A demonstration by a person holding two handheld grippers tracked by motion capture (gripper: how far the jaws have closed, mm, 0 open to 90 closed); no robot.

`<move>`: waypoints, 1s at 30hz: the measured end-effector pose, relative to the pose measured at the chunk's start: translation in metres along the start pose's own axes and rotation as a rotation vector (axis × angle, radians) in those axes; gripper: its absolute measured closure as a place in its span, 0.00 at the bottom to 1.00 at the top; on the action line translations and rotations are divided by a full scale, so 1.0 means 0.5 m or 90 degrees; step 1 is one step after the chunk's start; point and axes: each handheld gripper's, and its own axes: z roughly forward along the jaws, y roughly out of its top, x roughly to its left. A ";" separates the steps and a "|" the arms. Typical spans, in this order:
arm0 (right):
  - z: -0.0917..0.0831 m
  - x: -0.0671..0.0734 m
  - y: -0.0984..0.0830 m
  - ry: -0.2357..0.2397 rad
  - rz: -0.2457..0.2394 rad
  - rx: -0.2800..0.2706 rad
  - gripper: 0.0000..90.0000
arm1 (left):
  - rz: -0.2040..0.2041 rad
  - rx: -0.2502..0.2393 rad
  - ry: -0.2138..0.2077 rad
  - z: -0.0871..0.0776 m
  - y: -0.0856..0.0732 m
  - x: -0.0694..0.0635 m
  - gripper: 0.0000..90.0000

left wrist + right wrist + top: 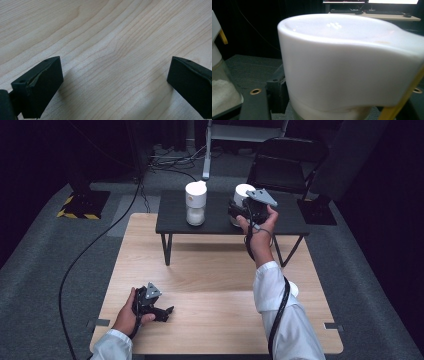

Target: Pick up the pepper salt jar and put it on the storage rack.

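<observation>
Nearest us in the high view, our left gripper (pixel 167 310) rests on the wooden table (pixel 220 270) with its jaws standing wide apart and nothing between them; the left gripper view shows bare wood grain (pixel 112 50) in the gap. Our right gripper (pixel 235 212) is far forward, closed around the right-hand jar (pixel 242 195) on the low black stand (pixel 220 222). The right gripper view shows the jar's white lid (pixel 342 65) right up against the camera, a black jaw pressed to its left side. The jar stands upright, its long axis vertical, directly ahead of the right gripper. A second jar (pixel 195 202) stands to its left, well apart. We judge any lift falls to the right hand, going straight up.
</observation>
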 end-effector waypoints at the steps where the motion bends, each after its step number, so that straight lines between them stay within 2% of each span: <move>1: 0.000 0.000 0.000 0.001 0.001 -0.001 0.32 | 0.000 0.000 0.000 0.000 0.000 0.000 0.00; 21: 0.016 0.000 -0.004 -0.010 -0.008 0.025 0.21 | 0.000 0.000 0.000 0.000 0.000 0.000 0.00; 24: 0.019 -0.006 -0.001 0.003 -0.012 0.040 0.20 | 0.000 -0.001 0.000 0.000 -0.001 0.000 0.00; 26: 0.019 -0.007 -0.002 0.003 -0.007 0.040 0.17 | 0.000 0.000 0.000 0.000 -0.001 0.000 0.00; 27: 0.019 -0.010 0.000 0.014 -0.014 0.047 0.10 | 0.000 -0.001 0.000 0.000 -0.001 0.000 0.00; 28: 0.019 -0.010 0.000 0.014 -0.014 0.047 0.10 | 0.000 -0.001 0.000 0.000 -0.001 0.000 0.00; 29: 0.017 0.000 0.000 0.001 -0.030 0.047 0.09 | 0.000 0.000 0.000 0.000 -0.001 0.000 0.00; 30: 0.017 -0.002 -0.001 0.004 -0.023 0.043 0.07 | 0.000 0.000 0.000 0.000 -0.001 0.000 0.00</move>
